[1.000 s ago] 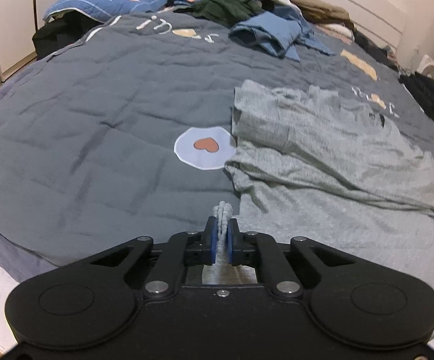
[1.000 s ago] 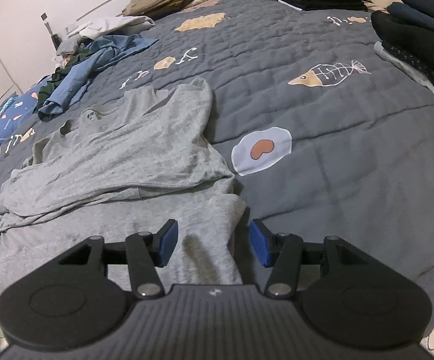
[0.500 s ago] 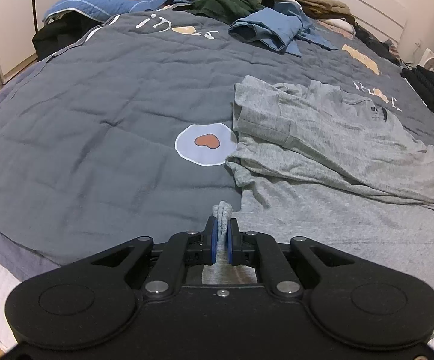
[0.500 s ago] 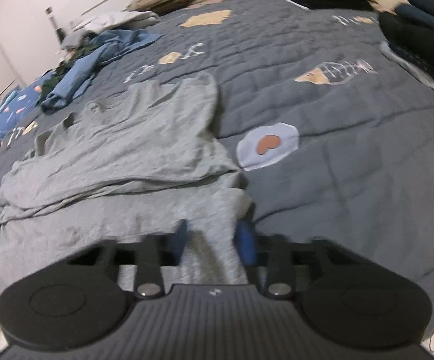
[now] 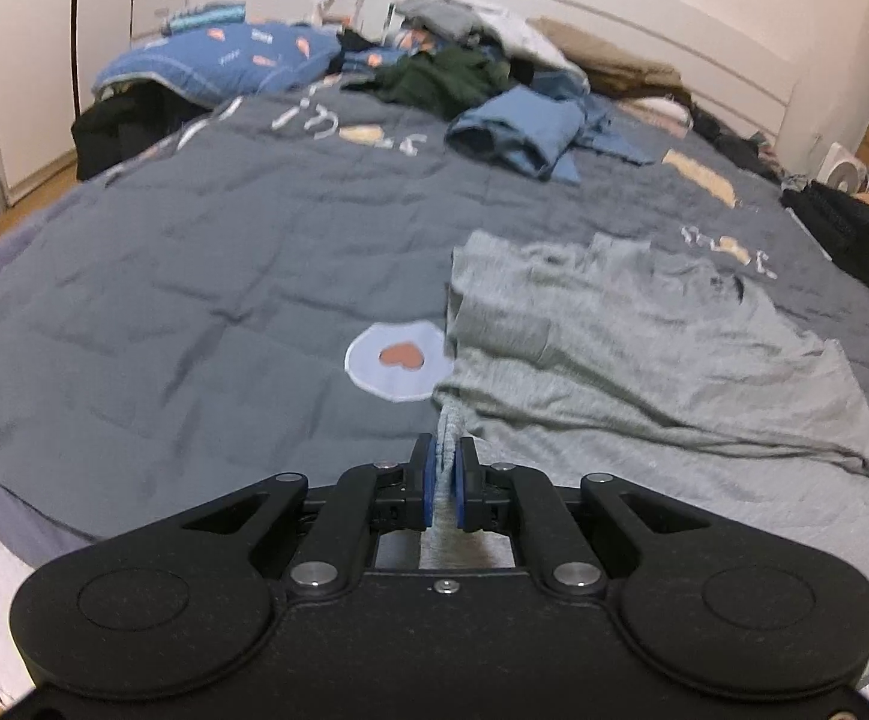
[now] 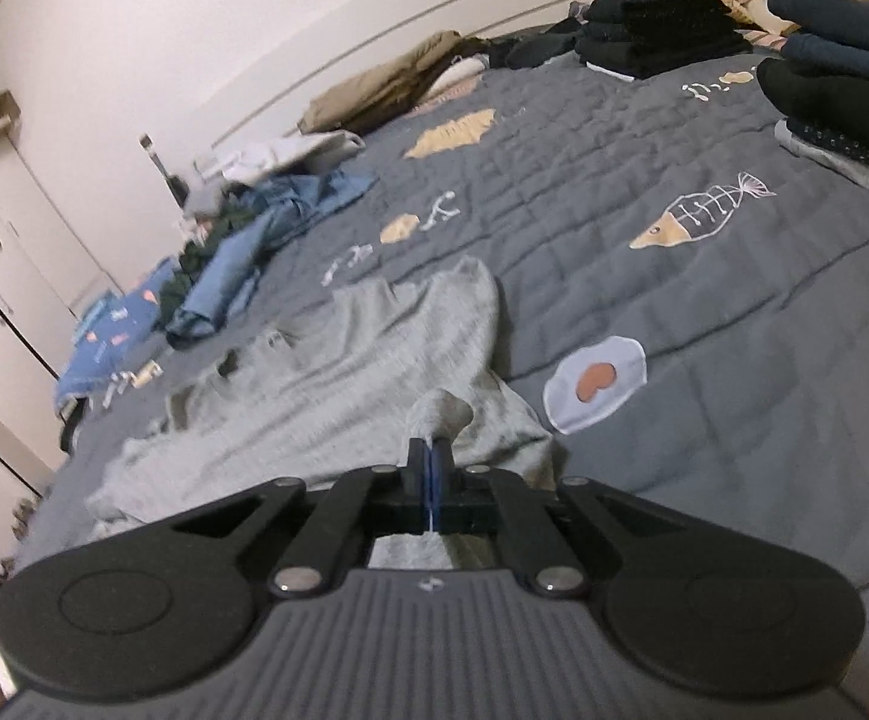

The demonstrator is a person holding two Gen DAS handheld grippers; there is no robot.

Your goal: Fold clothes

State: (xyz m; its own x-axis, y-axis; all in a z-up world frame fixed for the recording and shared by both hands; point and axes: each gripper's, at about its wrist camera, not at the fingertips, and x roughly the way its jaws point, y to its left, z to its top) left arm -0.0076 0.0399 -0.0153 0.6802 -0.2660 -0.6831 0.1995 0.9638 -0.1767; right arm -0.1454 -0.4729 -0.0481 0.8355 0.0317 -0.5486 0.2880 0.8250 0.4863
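Nearest to me are my two hand-held grippers, one in each view. The left hand-held gripper (image 5: pixel 445 468) has its blue pads (image 5: pixel 428 483) drawn almost together, pinching a bunched edge of the one grey shirt (image 5: pixel 644 354) at its near left corner. The right hand-held gripper (image 6: pixel 432 468) is closed tight, with a fold of the same grey shirt (image 6: pixel 368 384) caught between its pads and rising in a small hump just past the tips. The shirt lies spread but rumpled on the bed's grey quilt (image 5: pixel 194 300), its near edge lifted at both pinch points. Just beside the shirt I count one fried-egg patch (image 5: pixel 398 360) in the left view and a second egg patch (image 6: pixel 596 384) in the right view. Farther off is one fish-bone print (image 6: pixel 698 216). Beyond that lies a crumpled blue garment (image 5: pixel 518 135) and a dark green one (image 5: pixel 440 81), then one blue patterned pillow (image 5: pixel 224 60). At the far right sit stacks of dark folded clothes (image 6: pixel 662 18).
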